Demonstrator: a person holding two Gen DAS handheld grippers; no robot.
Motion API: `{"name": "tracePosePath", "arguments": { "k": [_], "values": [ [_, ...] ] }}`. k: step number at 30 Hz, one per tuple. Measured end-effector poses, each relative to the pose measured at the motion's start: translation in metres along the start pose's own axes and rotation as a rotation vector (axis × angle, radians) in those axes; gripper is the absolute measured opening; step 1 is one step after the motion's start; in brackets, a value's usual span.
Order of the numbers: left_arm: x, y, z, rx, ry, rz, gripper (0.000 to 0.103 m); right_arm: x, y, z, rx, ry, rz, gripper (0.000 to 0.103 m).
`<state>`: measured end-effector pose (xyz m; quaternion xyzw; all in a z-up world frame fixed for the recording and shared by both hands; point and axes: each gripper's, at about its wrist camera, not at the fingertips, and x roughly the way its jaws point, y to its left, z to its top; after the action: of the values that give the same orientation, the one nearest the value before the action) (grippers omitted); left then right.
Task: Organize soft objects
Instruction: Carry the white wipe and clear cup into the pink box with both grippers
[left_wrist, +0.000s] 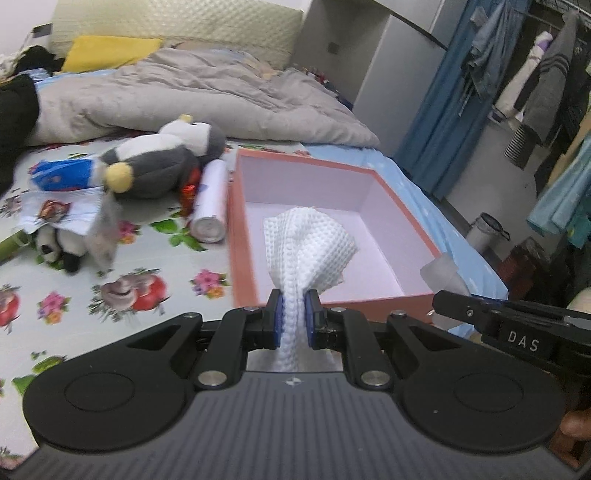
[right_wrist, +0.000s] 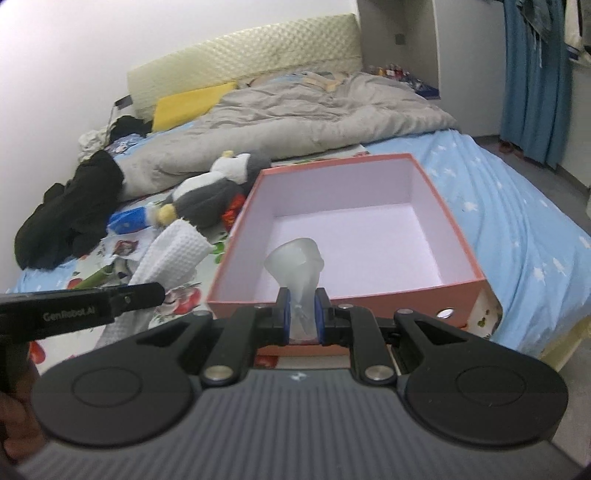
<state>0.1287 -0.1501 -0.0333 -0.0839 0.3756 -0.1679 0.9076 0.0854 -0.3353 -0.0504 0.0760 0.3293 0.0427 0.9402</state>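
My left gripper (left_wrist: 294, 317) is shut on a white waffle cloth (left_wrist: 308, 245) that hangs over the near edge of an open pink box (left_wrist: 242, 236). The cloth also shows in the right wrist view (right_wrist: 173, 253), left of the box (right_wrist: 461, 243). My right gripper (right_wrist: 303, 317) is shut on a translucent soft plastic piece (right_wrist: 297, 262) held above the box's near wall; the piece shows in the left wrist view (left_wrist: 441, 275) by the box's right corner. The box floor is bare. A grey and white plush penguin (left_wrist: 159, 162) lies left of the box.
A white can (left_wrist: 211, 201), a blue packet (left_wrist: 64, 175), a small panda plush (left_wrist: 55, 249) and papers lie on the floral sheet left of the box. A grey duvet (left_wrist: 207, 96) and yellow pillow (left_wrist: 107, 51) lie behind. Black clothes (right_wrist: 70, 214) sit far left. Hanging clothes stand right.
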Motion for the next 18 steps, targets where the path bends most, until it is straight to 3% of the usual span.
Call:
{"name": "tracePosePath", "arguments": {
  "k": [8,18],
  "values": [
    [0.064,-0.014,0.037,-0.021,0.068,-0.028,0.015,0.033,-0.040,0.024,0.027,0.023,-0.026,0.017],
    [0.157,-0.015,0.074,-0.019,0.160,-0.014,0.015,0.111,-0.078,0.052,0.031,0.107,-0.030,0.017]
  ]
}}
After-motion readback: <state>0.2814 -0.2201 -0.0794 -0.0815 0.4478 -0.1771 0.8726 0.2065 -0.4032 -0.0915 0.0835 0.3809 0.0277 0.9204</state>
